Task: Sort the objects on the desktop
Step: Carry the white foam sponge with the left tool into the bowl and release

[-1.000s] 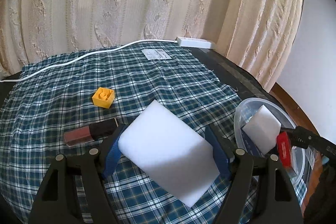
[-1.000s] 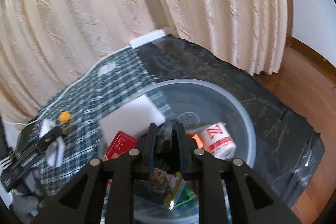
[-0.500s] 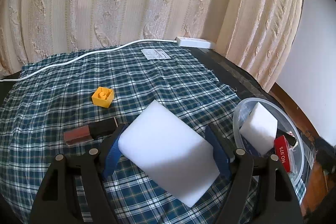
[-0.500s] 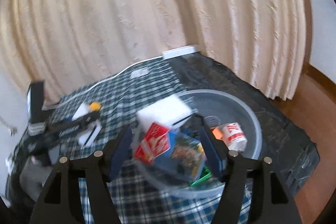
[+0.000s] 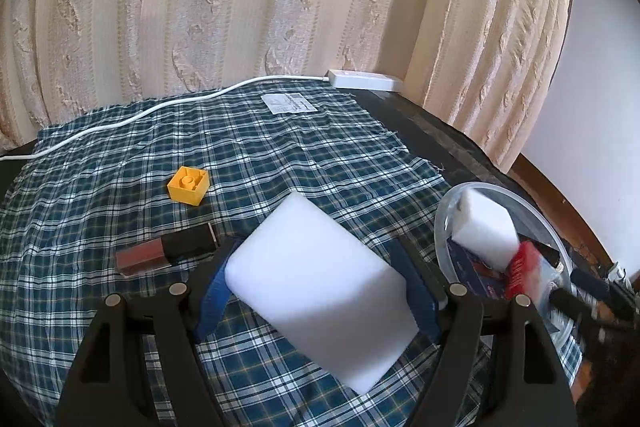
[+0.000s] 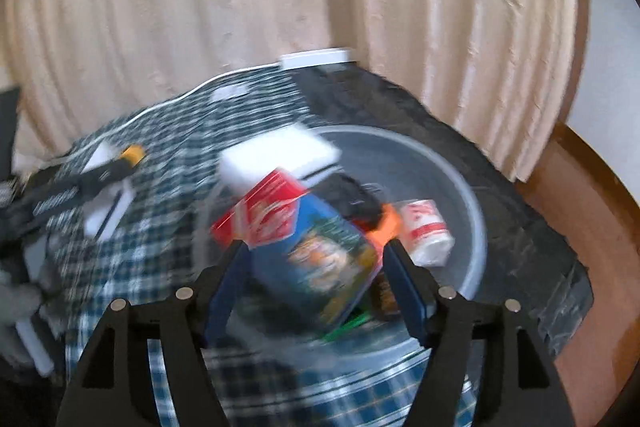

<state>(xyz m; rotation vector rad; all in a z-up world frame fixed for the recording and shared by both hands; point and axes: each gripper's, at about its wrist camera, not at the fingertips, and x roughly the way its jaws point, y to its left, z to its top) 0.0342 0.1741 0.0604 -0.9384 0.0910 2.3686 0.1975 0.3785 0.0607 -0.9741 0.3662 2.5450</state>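
My left gripper [image 5: 320, 291] is shut on a large white sponge block [image 5: 320, 283] and holds it above the plaid cloth. A yellow toy brick [image 5: 188, 185] and a lip gloss tube [image 5: 168, 254] lie on the cloth to its left. A clear plastic bowl [image 5: 532, 211] at the right holds a second white sponge [image 5: 486, 227], a red box [image 5: 520, 267] and other items. My right gripper [image 6: 316, 279] is open above the bowl [image 6: 472, 195], over a blue card box [image 6: 316, 263] and red box [image 6: 268, 211]. The right wrist view is blurred.
A white power strip [image 5: 364, 79] and its cable [image 5: 120, 121] lie at the back edge by the curtain. A white paper label [image 5: 289, 103] lies on the cloth. A white cup with red print [image 6: 426, 231] lies in the bowl. Wooden floor shows at the right.
My right gripper has opened and pulled back from the bowl; it was shut and low inside it a second ago. The left gripper has kept still with the sponge.
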